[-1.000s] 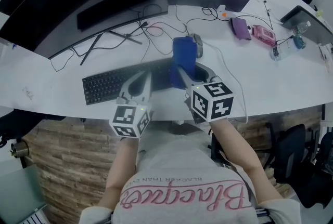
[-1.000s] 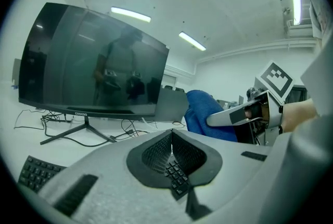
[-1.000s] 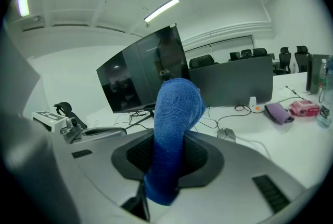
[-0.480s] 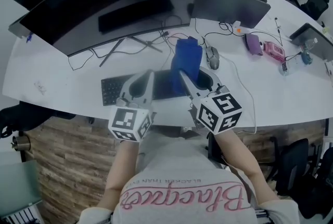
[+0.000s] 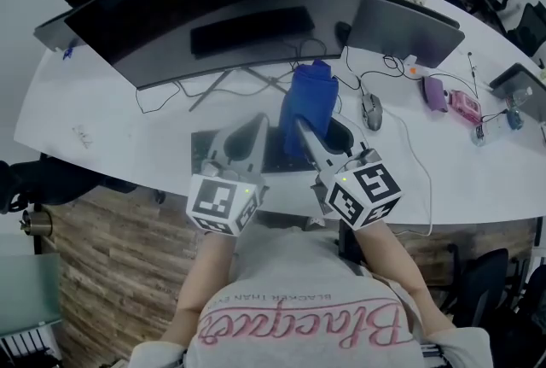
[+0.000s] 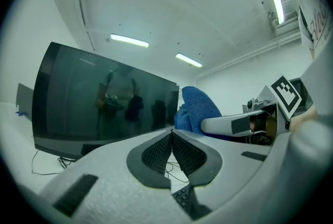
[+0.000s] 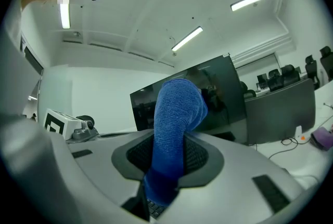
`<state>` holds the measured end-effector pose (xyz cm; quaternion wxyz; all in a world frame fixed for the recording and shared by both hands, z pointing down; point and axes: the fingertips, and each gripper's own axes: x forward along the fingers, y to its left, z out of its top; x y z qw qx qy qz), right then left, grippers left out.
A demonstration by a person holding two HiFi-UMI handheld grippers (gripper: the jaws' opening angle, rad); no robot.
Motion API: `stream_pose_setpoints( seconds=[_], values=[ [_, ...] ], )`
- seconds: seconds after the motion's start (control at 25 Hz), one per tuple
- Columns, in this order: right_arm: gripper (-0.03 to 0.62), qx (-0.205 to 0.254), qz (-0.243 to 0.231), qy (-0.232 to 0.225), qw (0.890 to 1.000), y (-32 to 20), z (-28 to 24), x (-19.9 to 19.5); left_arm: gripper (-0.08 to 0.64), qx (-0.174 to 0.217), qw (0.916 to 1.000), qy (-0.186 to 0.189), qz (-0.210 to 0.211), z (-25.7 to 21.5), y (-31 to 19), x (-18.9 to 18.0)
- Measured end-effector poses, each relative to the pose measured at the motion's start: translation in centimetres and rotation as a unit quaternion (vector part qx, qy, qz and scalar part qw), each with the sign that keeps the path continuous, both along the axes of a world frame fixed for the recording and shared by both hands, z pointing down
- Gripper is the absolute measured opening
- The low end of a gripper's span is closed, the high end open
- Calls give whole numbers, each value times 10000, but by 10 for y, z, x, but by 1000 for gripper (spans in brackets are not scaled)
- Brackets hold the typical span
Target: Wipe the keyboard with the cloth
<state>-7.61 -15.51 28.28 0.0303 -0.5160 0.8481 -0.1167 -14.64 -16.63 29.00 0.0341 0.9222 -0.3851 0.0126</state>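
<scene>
The only writing in view was on the person's shirt (image 5: 299,306): large pink script, upside down and not surely legible, with a small line above it beginning "BLACKER THAN". The claws' marker cubes carried only black-and-white squares.

The right claw (image 5: 300,125) was clenched on a blue cloth (image 5: 307,102), which rose out of the claw tips (image 7: 166,158) in a thick fold. The left claw (image 5: 258,124) was closed on nothing, its pads meeting (image 6: 171,133).

The keyboard (image 5: 203,149) lay under both claws, close to the near edge of the white worktop (image 5: 102,127). There was bare room to its left. Cables crowded the far side under the curved monitor (image 5: 230,8), and a mouse (image 5: 372,111) sat just right of the cloth.
</scene>
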Motion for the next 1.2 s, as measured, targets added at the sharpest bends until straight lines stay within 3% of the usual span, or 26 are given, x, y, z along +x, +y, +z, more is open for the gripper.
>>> stream_pose_setpoints(
  seconds=[0.36, 0.76, 1.2],
  values=[
    [106, 774, -237, 182, 9966, -10, -26, -40, 6, 611, 9980, -145, 24, -22, -6, -22],
    [106, 1058, -218, 358, 9935, -16, -28, -53, 6, 937, 9956, -15, 95, -36, -6, -27],
    [106, 1074, -173, 462, 9930, -21, -23, -61, 6, 938, 9955, 97, 54, -33, -11, -33]
  ],
)
